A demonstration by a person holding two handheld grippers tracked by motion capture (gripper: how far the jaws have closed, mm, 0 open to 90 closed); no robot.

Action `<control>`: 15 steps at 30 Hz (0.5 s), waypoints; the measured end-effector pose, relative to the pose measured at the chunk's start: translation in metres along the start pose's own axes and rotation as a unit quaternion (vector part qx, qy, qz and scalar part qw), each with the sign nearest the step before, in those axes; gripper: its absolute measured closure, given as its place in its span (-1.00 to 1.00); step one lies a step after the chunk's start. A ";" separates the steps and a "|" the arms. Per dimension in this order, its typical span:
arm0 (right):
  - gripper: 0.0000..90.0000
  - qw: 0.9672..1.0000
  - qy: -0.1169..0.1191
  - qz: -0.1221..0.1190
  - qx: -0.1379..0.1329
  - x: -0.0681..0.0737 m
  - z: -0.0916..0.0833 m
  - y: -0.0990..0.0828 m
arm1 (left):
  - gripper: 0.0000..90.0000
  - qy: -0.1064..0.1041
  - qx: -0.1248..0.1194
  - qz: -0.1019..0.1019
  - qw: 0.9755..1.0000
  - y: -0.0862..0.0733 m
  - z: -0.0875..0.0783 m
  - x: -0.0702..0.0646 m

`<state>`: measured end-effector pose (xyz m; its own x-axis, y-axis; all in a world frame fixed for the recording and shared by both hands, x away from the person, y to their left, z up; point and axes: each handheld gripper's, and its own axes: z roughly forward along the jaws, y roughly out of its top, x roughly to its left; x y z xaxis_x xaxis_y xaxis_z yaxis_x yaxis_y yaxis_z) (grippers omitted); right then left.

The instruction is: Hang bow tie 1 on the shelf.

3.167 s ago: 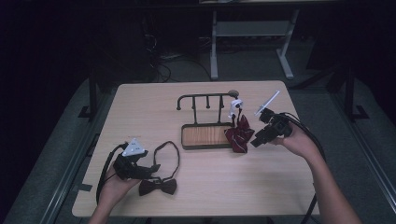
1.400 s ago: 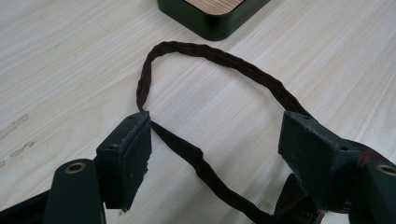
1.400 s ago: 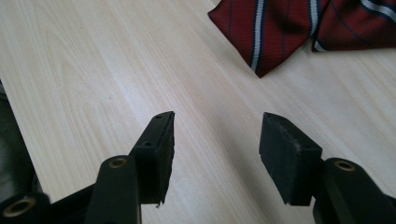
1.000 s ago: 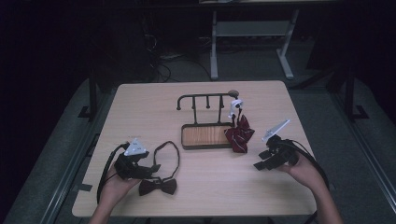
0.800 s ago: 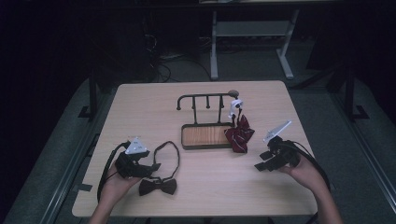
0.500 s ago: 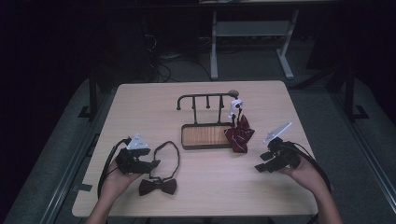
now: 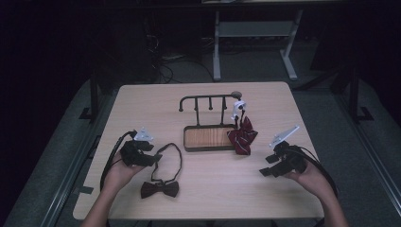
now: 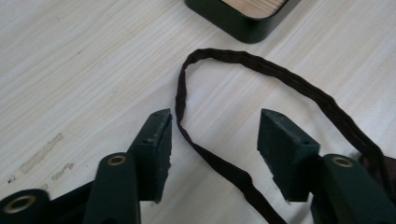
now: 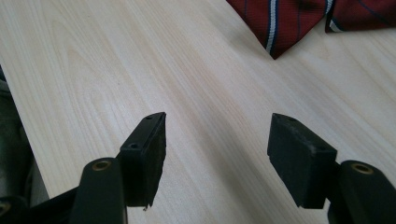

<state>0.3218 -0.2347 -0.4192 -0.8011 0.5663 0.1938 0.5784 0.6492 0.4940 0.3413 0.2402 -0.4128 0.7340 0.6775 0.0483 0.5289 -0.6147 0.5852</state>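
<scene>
A dark brown bow tie lies flat near the table's front left, its thin strap looping toward the rack. My left gripper is low beside that loop. In the left gripper view its jaws stand apart and have just been closing, with the strap running between them untouched by the pads. A red striped bow tie hangs from the rack's right end. My right gripper is at the front right, and its jaws have just been opening over bare wood, the red tie farther ahead.
A black hook rack on a wood-floored base stands mid-table. A white tag sits at the rack's right hook. The tabletop ends in dark floor on every side.
The right gripper has drawn back from the red tie at the rack to the front right. The left gripper has shifted a little toward the strap loop.
</scene>
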 end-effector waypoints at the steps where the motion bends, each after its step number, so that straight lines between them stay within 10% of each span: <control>1: -0.19 1.000 0.000 -0.001 0.001 0.000 0.001 0.000 | 0.04 0.000 0.005 0.001 1.000 0.002 0.002 0.002; 15: -0.20 1.000 -0.006 0.000 -0.004 0.000 -0.003 -0.001 | 0.30 -0.002 0.057 -0.006 0.998 0.011 0.029 0.021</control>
<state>0.3204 -0.2367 -0.4175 -0.7995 0.5721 0.1831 0.5766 0.6454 0.5009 0.3753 0.2360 -0.4291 0.7283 0.6841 0.0384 0.5833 -0.6485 0.4891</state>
